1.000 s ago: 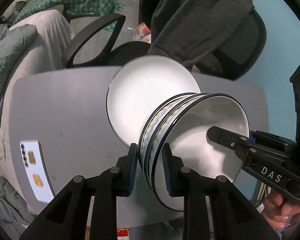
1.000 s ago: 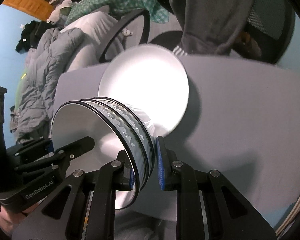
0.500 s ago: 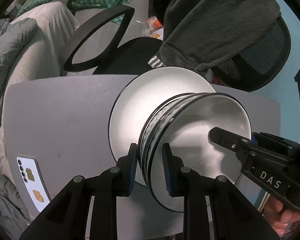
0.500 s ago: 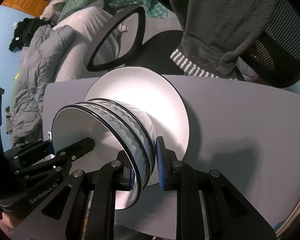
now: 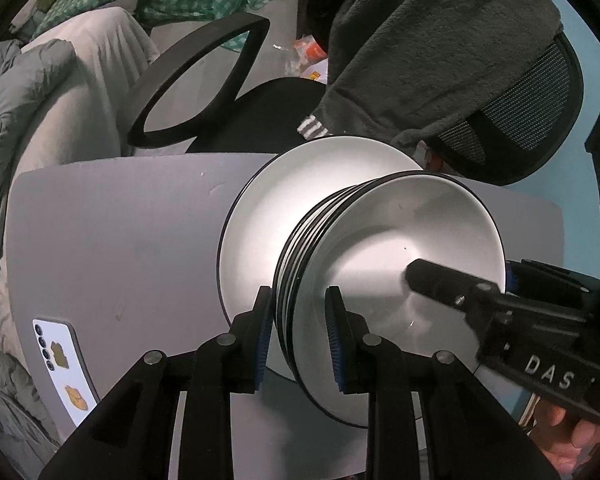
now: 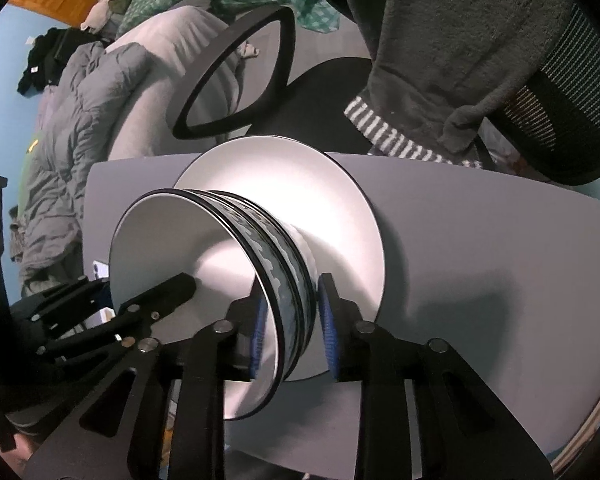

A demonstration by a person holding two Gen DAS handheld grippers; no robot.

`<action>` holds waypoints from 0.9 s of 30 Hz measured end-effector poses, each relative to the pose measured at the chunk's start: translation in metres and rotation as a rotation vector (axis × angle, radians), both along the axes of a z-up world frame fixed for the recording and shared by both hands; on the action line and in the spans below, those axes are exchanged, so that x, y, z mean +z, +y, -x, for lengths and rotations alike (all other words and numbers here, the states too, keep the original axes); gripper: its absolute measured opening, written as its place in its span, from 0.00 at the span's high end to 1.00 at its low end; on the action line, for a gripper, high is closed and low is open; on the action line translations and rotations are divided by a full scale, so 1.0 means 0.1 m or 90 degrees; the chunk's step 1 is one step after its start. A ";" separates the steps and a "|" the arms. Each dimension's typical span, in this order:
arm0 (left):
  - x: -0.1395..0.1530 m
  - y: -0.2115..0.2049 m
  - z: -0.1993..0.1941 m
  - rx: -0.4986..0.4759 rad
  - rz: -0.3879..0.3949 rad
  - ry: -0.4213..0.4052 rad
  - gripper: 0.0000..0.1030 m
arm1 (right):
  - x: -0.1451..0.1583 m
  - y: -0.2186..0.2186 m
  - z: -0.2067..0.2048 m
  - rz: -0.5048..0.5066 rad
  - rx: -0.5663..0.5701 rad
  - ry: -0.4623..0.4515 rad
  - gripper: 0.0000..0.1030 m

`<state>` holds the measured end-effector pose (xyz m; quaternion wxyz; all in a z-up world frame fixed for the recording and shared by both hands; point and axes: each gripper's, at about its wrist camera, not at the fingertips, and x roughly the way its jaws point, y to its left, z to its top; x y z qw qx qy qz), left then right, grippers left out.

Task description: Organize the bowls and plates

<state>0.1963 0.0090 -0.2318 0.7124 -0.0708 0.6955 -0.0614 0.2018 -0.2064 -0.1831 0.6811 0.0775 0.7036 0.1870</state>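
A stack of white bowls with black rims and blue wave bands (image 5: 400,264) (image 6: 220,272) rests on a white plate (image 5: 284,208) (image 6: 324,200) on the grey table (image 5: 120,232) (image 6: 480,248). My left gripper (image 5: 298,336) straddles the stack's rim on one side; its jaws stand a little apart from the rim. My right gripper (image 6: 292,328) straddles the opposite rim, jaws also slightly apart. Each gripper shows in the other's view, the right one (image 5: 500,308) and the left one (image 6: 140,308).
A white phone (image 5: 64,364) lies on the table at the left. A black office chair (image 5: 228,92) draped with a grey fleece (image 5: 420,48) stands behind the table. A bed with grey bedding (image 6: 84,120) is to the left.
Both grippers lowered the bowl stack onto the plate, then their jaws widened off the rims. The cameras came nearer the table.
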 end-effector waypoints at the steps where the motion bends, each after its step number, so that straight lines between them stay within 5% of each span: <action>1: 0.01 0.01 0.00 0.000 -0.001 -0.005 0.73 | 0.00 0.01 0.00 -0.001 0.004 0.001 0.63; 13: 0.45 0.25 0.16 0.050 -0.025 -0.085 0.38 | 0.28 -0.01 0.10 0.059 0.002 -0.075 0.40; 27: 1.59 0.53 0.76 0.075 -0.033 -0.237 0.17 | 1.36 0.03 0.47 0.072 -0.007 -0.230 0.32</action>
